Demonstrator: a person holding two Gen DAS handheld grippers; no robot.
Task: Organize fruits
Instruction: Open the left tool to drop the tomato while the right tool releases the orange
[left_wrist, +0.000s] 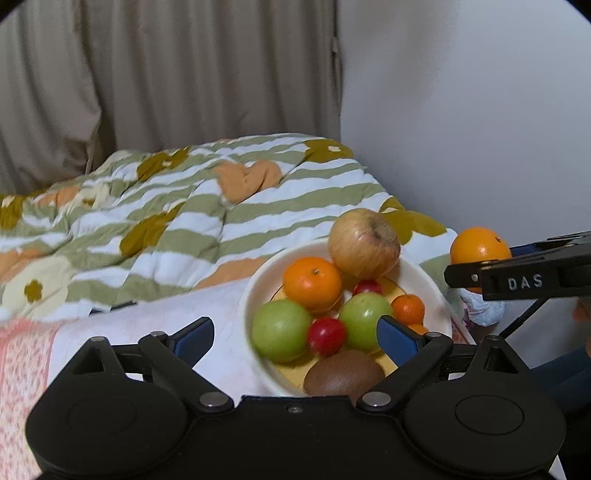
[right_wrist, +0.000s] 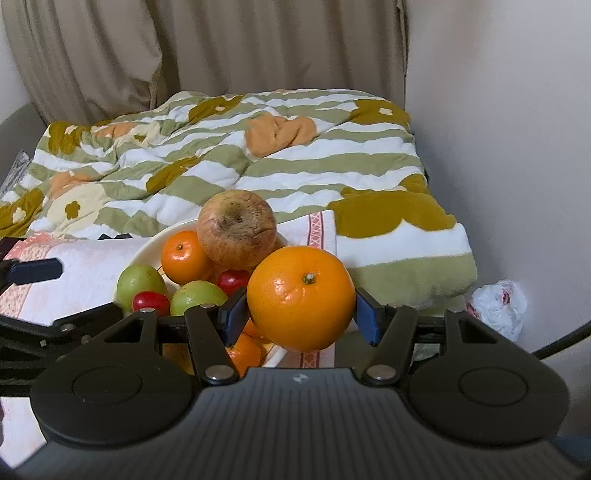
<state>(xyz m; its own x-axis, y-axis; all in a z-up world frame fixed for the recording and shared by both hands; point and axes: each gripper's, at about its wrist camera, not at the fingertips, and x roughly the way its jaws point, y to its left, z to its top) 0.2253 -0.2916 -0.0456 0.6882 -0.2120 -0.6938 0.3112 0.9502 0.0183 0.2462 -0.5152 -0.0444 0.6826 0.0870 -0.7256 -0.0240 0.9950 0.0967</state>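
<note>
Orange on its way to the bowl
Right hand-held gripper (right_wrist: 301, 317) clamps a large orange (right_wrist: 301, 297) — left hand-held gripper (left_wrist: 295, 338) gapes empty; next, lower it into the crowded white bowl (left_wrist: 430, 286).

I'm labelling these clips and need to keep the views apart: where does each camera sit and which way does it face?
Left wrist: sits on the left gripper, looks down over its open blue-padded fingers at the white bowl of fruit; the right gripper enters from the right.
Right wrist: sits on the right gripper, looks down at the large orange clamped in its fingers, bowl behind; a left finger shows at the left edge.
Shared: bowl, apple, striped blanket, curtain, the held orange.
</note>
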